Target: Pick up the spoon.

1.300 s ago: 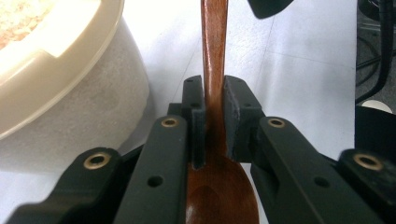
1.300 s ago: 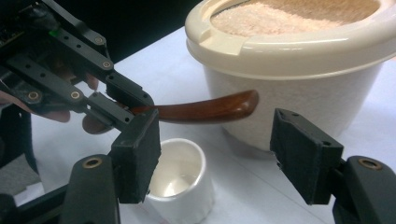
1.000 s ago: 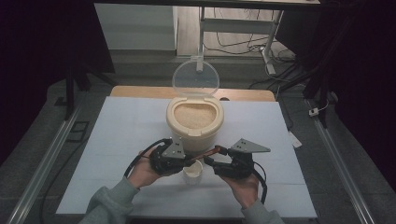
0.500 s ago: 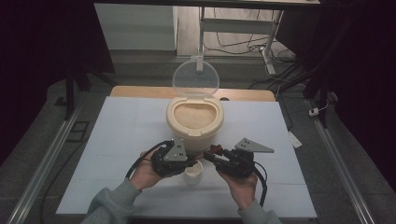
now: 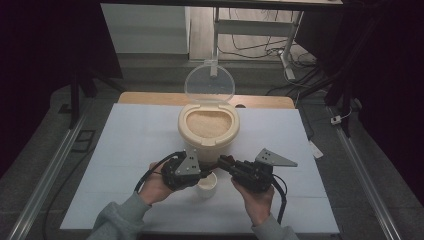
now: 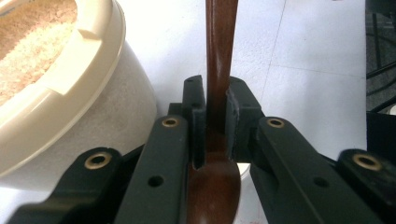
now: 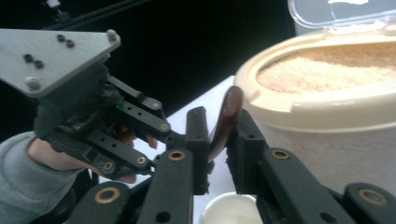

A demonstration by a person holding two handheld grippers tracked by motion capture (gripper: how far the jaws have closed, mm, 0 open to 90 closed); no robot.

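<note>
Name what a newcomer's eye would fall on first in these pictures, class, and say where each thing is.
First, the cream container of pale grain at the table's middle, its clear lid standing open behind it. Next, just in front, the left gripper and right gripper meet on one brown wooden spoon, both clamped on it above a small white cup.

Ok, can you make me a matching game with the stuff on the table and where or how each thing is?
Things:
1. clear lid
2. wooden spoon
3. small cup
4. rice container

States:
a. full of grains
b. standing open
c. on the table between the two hands
d. pinched in the left tongs

Pairs: 1-b, 2-d, 3-c, 4-a
</note>
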